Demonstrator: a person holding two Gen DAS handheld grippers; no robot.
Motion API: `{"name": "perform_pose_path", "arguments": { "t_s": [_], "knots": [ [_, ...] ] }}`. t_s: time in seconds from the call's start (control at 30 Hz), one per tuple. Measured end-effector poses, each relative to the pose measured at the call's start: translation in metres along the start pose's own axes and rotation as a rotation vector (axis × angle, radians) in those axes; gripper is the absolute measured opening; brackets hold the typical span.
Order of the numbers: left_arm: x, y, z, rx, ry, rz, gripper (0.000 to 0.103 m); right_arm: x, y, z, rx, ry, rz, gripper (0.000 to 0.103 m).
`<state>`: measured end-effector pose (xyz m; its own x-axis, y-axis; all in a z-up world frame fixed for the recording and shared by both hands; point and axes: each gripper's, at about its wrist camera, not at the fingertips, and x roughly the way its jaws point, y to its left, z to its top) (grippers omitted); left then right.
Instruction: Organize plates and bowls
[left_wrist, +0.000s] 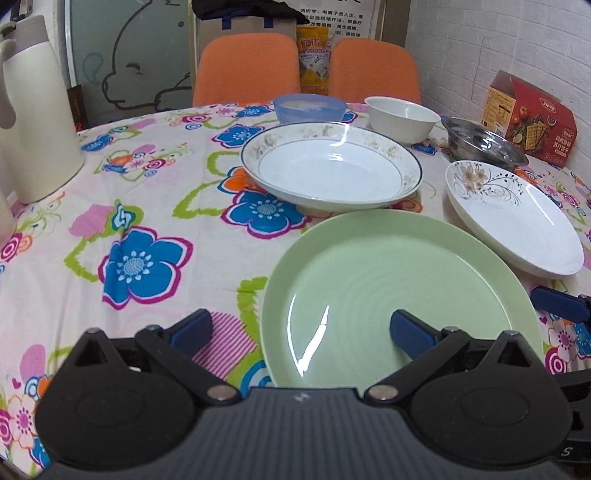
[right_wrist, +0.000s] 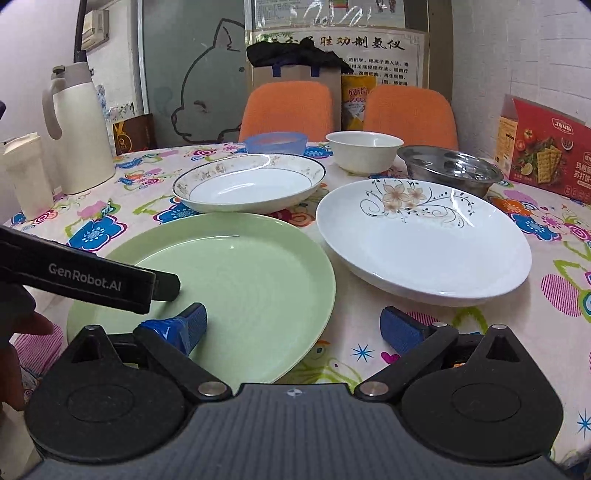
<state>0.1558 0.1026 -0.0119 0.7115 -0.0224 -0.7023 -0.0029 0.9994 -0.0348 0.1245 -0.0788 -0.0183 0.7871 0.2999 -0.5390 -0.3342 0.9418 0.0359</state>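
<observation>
Bench (left_wrist: 155, 236) carries green plate (left_wrist: 399, 288) nearest, its left rim between the spread pads of the left hand-held gripper (left_wrist: 299, 328); right hand-held gripper (right_wrist: 293, 328), also spread, straddles its right rim.

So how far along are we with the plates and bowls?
Nothing looks stacked yet: the green plate, flower-print plate, rimmed dish, white bowl, blue bowl and steel bowl each sit separately. The left gripper and right gripper are open, holding nothing. All grouping remains.
</observation>
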Motion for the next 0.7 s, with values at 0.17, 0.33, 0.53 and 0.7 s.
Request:
{"name": "perform_pose_path", "arguments": {
  "t_s": [0.17,0.33,0.53,0.7],
  "knots": [
    [0.001,-0.001,0.001,0.025,0.0,-0.026,0.102,0.005,0.01,0.006,-0.044,0.012,0.074,0.089],
    [0.001,0.003,0.001,0.027,-0.004,-0.047,0.098,0.008,0.016,0.005,-0.065,-0.013,0.112,0.09],
    [-0.009,-0.002,-0.004,0.048,-0.035,-0.099,0.071,0.007,0.018,0.005,-0.066,-0.02,0.104,0.088],
    [-0.015,-0.001,-0.002,0.014,-0.024,-0.084,0.06,0.004,0.024,0.008,-0.053,-0.012,0.077,0.087]
  ]
}}
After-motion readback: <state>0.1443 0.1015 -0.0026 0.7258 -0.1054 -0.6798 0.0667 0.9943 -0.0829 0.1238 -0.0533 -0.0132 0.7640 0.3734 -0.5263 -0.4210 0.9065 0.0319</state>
